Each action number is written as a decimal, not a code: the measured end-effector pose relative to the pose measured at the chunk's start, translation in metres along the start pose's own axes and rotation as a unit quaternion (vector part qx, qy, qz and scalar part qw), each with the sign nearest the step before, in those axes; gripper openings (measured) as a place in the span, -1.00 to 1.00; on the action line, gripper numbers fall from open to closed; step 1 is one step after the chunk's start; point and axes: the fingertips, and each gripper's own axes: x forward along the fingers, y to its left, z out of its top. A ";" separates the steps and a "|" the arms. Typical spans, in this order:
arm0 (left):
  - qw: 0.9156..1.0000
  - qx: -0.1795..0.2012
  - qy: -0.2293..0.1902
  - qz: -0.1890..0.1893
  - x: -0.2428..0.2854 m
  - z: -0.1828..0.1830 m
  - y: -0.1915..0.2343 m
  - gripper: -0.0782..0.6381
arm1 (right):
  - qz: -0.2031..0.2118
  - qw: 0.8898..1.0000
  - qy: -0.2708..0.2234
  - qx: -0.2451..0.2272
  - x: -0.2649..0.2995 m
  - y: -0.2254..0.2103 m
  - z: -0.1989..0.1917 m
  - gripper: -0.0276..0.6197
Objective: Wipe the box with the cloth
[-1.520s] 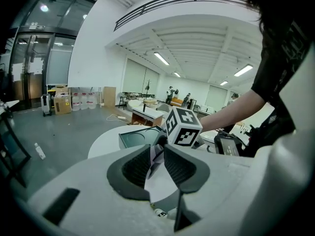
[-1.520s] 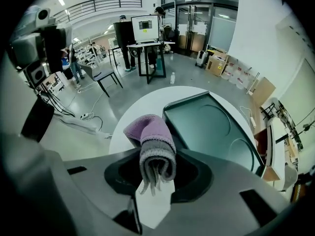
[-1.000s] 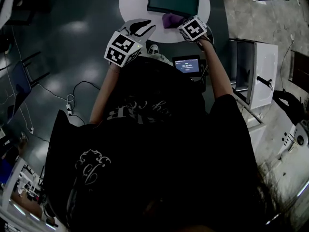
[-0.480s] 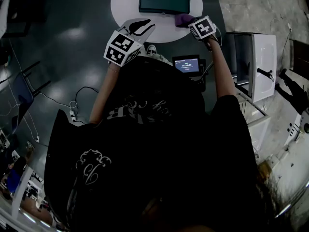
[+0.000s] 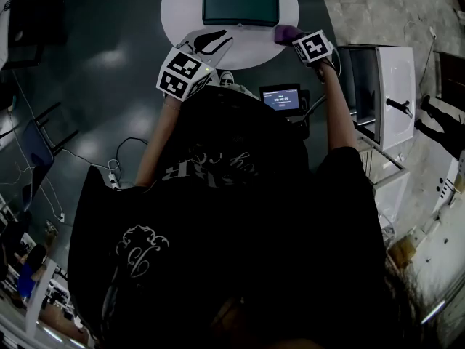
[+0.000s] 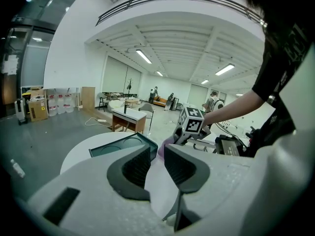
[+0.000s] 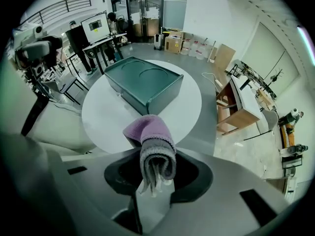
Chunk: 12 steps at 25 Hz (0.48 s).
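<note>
We see the right gripper [image 7: 156, 173] clamped tight on a folded purple cloth [image 7: 150, 136], with the cloth's end poking out forward past the jaws. The cloth is held over the right edge of the round white table [image 5: 185, 9], just beside the near right corner of the dark green box [image 5: 240, 4], with no contact visible in the head view. The box sits flat on the table's far half, 2 round recesses in its top. The left gripper [image 6: 156, 163] hovers over the table's near left edge, its jaws a narrow gap apart with nothing between them. A small lit screen [image 5: 280, 97] is close to the person's torso.
</note>
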 end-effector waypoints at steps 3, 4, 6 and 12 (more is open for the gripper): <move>1.000 0.001 0.001 -0.003 0.003 0.002 0.002 -0.53 | -0.003 1.000 -0.003 0.004 -0.001 -0.005 0.003 -0.54; 1.000 0.002 0.003 -0.004 0.004 0.002 0.002 -0.53 | 0.002 1.000 -0.007 0.002 -0.001 -0.004 0.007 -0.54; 1.000 0.004 0.005 -0.005 0.005 0.003 0.004 -0.53 | 0.009 1.000 -0.011 -0.002 0.000 -0.003 0.014 -0.54; 1.000 -0.002 0.010 0.002 0.006 0.009 0.021 -0.53 | -0.010 1.000 0.001 -0.011 0.003 -0.025 0.031 -0.54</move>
